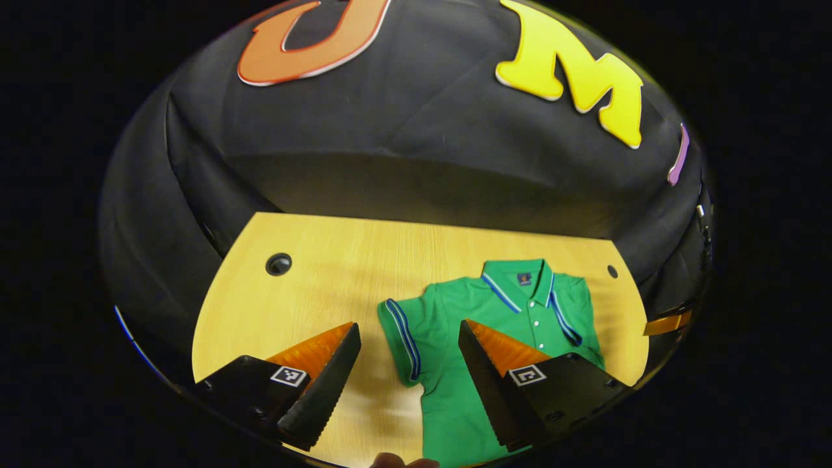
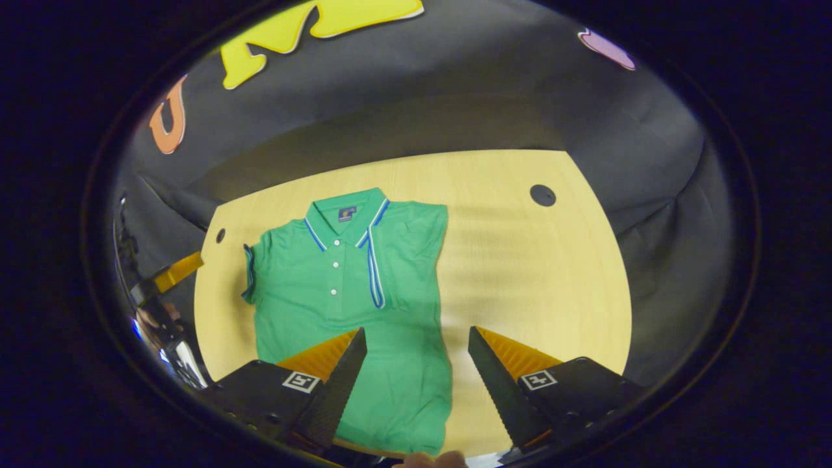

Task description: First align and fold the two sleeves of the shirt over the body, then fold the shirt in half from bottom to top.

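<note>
A green polo shirt (image 1: pixel 520 312) with blue and white trim lies flat, collar away from me, on a light wooden table (image 1: pixel 325 286). In the left gripper view one short sleeve (image 1: pixel 400 338) sticks out sideways on the table. My left gripper (image 1: pixel 408 327) hangs open above that sleeve, holding nothing. In the right gripper view the shirt (image 2: pixel 325 292) has its other sleeve folded over the body, with the striped cuff (image 2: pixel 374 279) lying near the buttons. My right gripper (image 2: pixel 416 331) is open above the shirt's lower right edge, nothing between its fingers.
The table has round cable holes (image 1: pixel 278 264) (image 2: pixel 542 195) near its back corners. Black cloth walls close it in on three sides. Bare wood (image 2: pixel 520 273) lies to the right of the shirt. A person's fingertip (image 2: pixel 432 460) shows at the bottom edge.
</note>
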